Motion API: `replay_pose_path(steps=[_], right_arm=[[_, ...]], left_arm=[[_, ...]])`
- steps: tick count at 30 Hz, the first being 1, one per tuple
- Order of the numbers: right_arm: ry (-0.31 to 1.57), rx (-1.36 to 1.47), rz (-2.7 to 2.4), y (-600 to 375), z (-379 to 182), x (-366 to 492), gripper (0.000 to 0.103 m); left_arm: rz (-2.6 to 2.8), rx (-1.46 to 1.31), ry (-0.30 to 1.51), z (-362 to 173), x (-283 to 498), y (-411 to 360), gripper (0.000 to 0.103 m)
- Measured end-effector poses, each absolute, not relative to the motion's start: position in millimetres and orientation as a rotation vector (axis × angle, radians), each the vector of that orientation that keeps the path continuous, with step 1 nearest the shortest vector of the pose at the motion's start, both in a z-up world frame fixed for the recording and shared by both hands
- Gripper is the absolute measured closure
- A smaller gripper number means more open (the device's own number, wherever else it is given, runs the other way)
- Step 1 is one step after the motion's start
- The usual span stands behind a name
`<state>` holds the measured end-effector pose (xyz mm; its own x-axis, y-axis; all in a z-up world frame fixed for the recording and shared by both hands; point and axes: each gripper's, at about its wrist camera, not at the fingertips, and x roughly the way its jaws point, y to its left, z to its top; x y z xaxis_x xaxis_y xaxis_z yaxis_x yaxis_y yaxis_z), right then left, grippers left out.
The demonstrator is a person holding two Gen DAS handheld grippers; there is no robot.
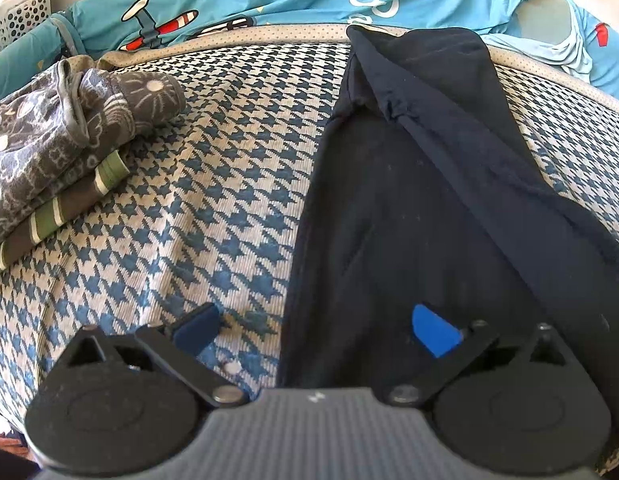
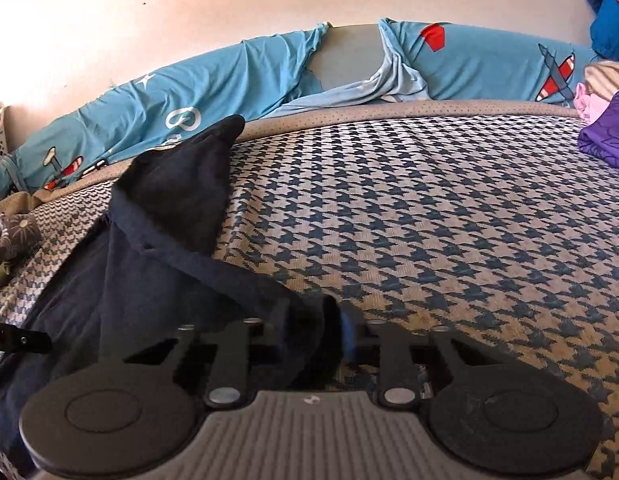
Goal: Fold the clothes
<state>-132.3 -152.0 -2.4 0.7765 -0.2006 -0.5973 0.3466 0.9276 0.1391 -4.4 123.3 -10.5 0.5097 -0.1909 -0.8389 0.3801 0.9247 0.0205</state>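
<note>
Nearest, the right gripper (image 2: pixel 309 332) pinches the dark garment's (image 2: pixel 149 280) near edge while the left gripper (image 1: pixel 309 330) hovers with jaws spread over it on the houndstooth mattress (image 2: pixel 429 220); a thin bite could slip when lifted.

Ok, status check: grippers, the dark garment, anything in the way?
Left gripper open over garment's near edge. Right gripper shut on dark garment, fabric bunched between its pads. Folded pile well left, purple cloth far right; nothing blocking.
</note>
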Motion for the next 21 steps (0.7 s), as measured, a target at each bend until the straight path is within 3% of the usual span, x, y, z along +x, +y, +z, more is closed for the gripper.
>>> replay_pose_path(steps=[5,21], right_arm=[[0.603,0.249,-0.273,-145.5,4.0,-135.6,0.091],[0.416,0.264,0.036,-75.5,71.8,-175.1,0.092]], left_arm=[[-0.349,0.208,0.974,-10.3,-4.4,124.8,0.0],[-0.38,0.079,0.982,-2.4,-3.7,150.1,0.0]])
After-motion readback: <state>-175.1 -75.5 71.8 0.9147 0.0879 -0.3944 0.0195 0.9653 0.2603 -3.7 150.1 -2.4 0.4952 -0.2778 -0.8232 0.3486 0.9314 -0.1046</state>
